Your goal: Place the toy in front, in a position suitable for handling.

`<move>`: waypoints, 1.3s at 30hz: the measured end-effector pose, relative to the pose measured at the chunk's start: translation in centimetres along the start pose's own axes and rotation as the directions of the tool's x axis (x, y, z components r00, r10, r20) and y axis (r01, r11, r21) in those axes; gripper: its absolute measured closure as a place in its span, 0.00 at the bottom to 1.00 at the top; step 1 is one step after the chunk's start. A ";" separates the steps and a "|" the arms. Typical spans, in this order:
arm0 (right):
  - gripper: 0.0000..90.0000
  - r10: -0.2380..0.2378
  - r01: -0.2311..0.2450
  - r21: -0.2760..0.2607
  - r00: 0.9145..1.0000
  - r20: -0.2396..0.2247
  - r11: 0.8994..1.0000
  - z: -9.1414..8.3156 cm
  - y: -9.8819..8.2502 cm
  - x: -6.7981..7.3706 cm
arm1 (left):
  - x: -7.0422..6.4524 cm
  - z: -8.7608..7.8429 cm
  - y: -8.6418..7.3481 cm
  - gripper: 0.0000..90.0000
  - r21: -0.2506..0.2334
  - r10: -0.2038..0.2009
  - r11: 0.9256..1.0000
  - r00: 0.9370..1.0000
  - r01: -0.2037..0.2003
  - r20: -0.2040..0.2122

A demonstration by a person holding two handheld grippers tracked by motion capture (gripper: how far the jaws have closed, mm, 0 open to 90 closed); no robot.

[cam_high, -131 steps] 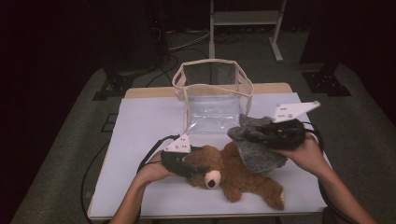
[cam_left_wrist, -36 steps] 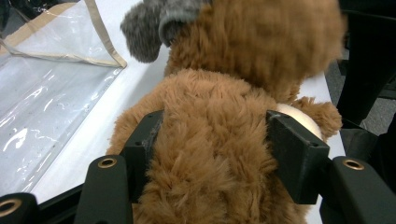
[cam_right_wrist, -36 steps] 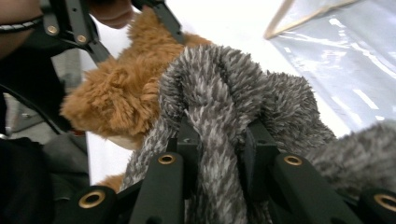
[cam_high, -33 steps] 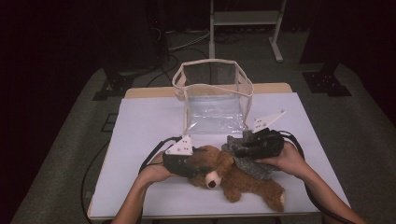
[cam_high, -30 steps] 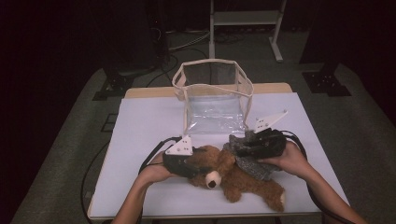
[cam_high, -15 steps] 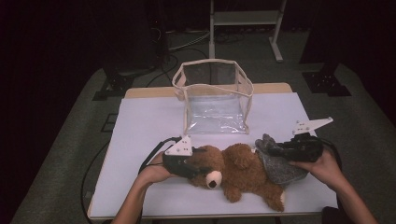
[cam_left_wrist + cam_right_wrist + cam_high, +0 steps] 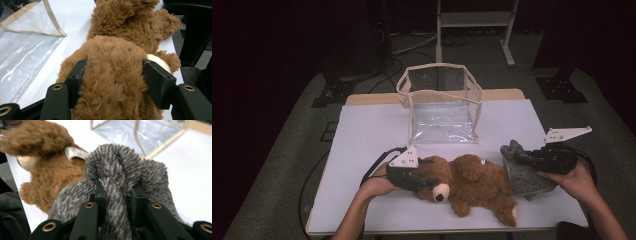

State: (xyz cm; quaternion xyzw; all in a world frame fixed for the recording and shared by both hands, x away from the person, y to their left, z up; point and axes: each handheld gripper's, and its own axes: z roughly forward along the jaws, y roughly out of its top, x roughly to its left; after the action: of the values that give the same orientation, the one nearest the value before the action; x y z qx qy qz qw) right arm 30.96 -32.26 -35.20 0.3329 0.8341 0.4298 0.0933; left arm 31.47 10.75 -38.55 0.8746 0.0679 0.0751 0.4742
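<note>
We see the white tabletop (image 7: 362, 130) carrying a brown plush teddy bear (image 7: 472, 187) that lies on its side along the near edge, head toward the left. A clear plastic pouch with tan trim (image 7: 441, 107) stands open near the middle of the far edge. Bare surface spreads along the left edge and across the far right corner; the strip between the bear and the near edge is narrow.

Our left gripper (image 7: 424, 176) rests at the bear's head, and in the left gripper view its fingers (image 7: 156, 82) press into the brown fur from both sides, so the head sits squeezed between them. The bear's body stretches away past the fingers toward the right edge.

Our right gripper (image 7: 518, 159) sits close to the right edge, just beyond the bear's legs. It holds a grey fuzzy cloth garment (image 7: 524, 172), whose lower part drapes onto the tabletop beside the bear. In the right gripper view the fingers (image 7: 101, 195) stand narrow, pinching a bunched fold of the grey fabric that rises above their tips.
</note>
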 end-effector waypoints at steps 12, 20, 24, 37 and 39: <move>0.80 0.000 0.000 0.013 1.000 -0.021 1.000 0.7 -0.7 0.6 | 0.0 0.0 0.0 0.45 0.000 0.005 1.000 1.000 -0.005 0.003; 0.80 -0.109 0.105 -0.066 0.992 -0.061 0.992 0.5 4.7 2.5 | 0.0 0.0 0.0 0.45 0.000 0.004 1.000 1.000 -0.004 0.002; 0.80 -0.172 0.167 -0.048 0.977 -0.123 0.985 3.3 6.9 4.3 | -0.1 -0.1 0.0 0.45 0.004 0.004 1.000 1.000 -0.004 0.003; 0.80 -0.216 0.230 0.051 0.956 -0.196 0.972 8.3 6.3 6.8 | -0.2 -0.1 0.0 0.45 0.009 0.011 1.000 1.000 -0.011 -0.001; 0.80 -0.208 0.220 0.054 0.963 -0.173 0.974 7.5 5.9 6.2 | -0.1 -0.1 0.0 0.45 0.008 0.010 1.000 1.000 -0.010 0.000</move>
State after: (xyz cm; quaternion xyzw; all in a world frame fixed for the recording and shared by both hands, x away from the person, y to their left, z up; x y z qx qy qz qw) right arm 32.36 -20.97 -34.35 0.2071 0.8851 0.4129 0.0570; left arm 31.32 10.79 -38.50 0.8769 0.0639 0.0773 0.4701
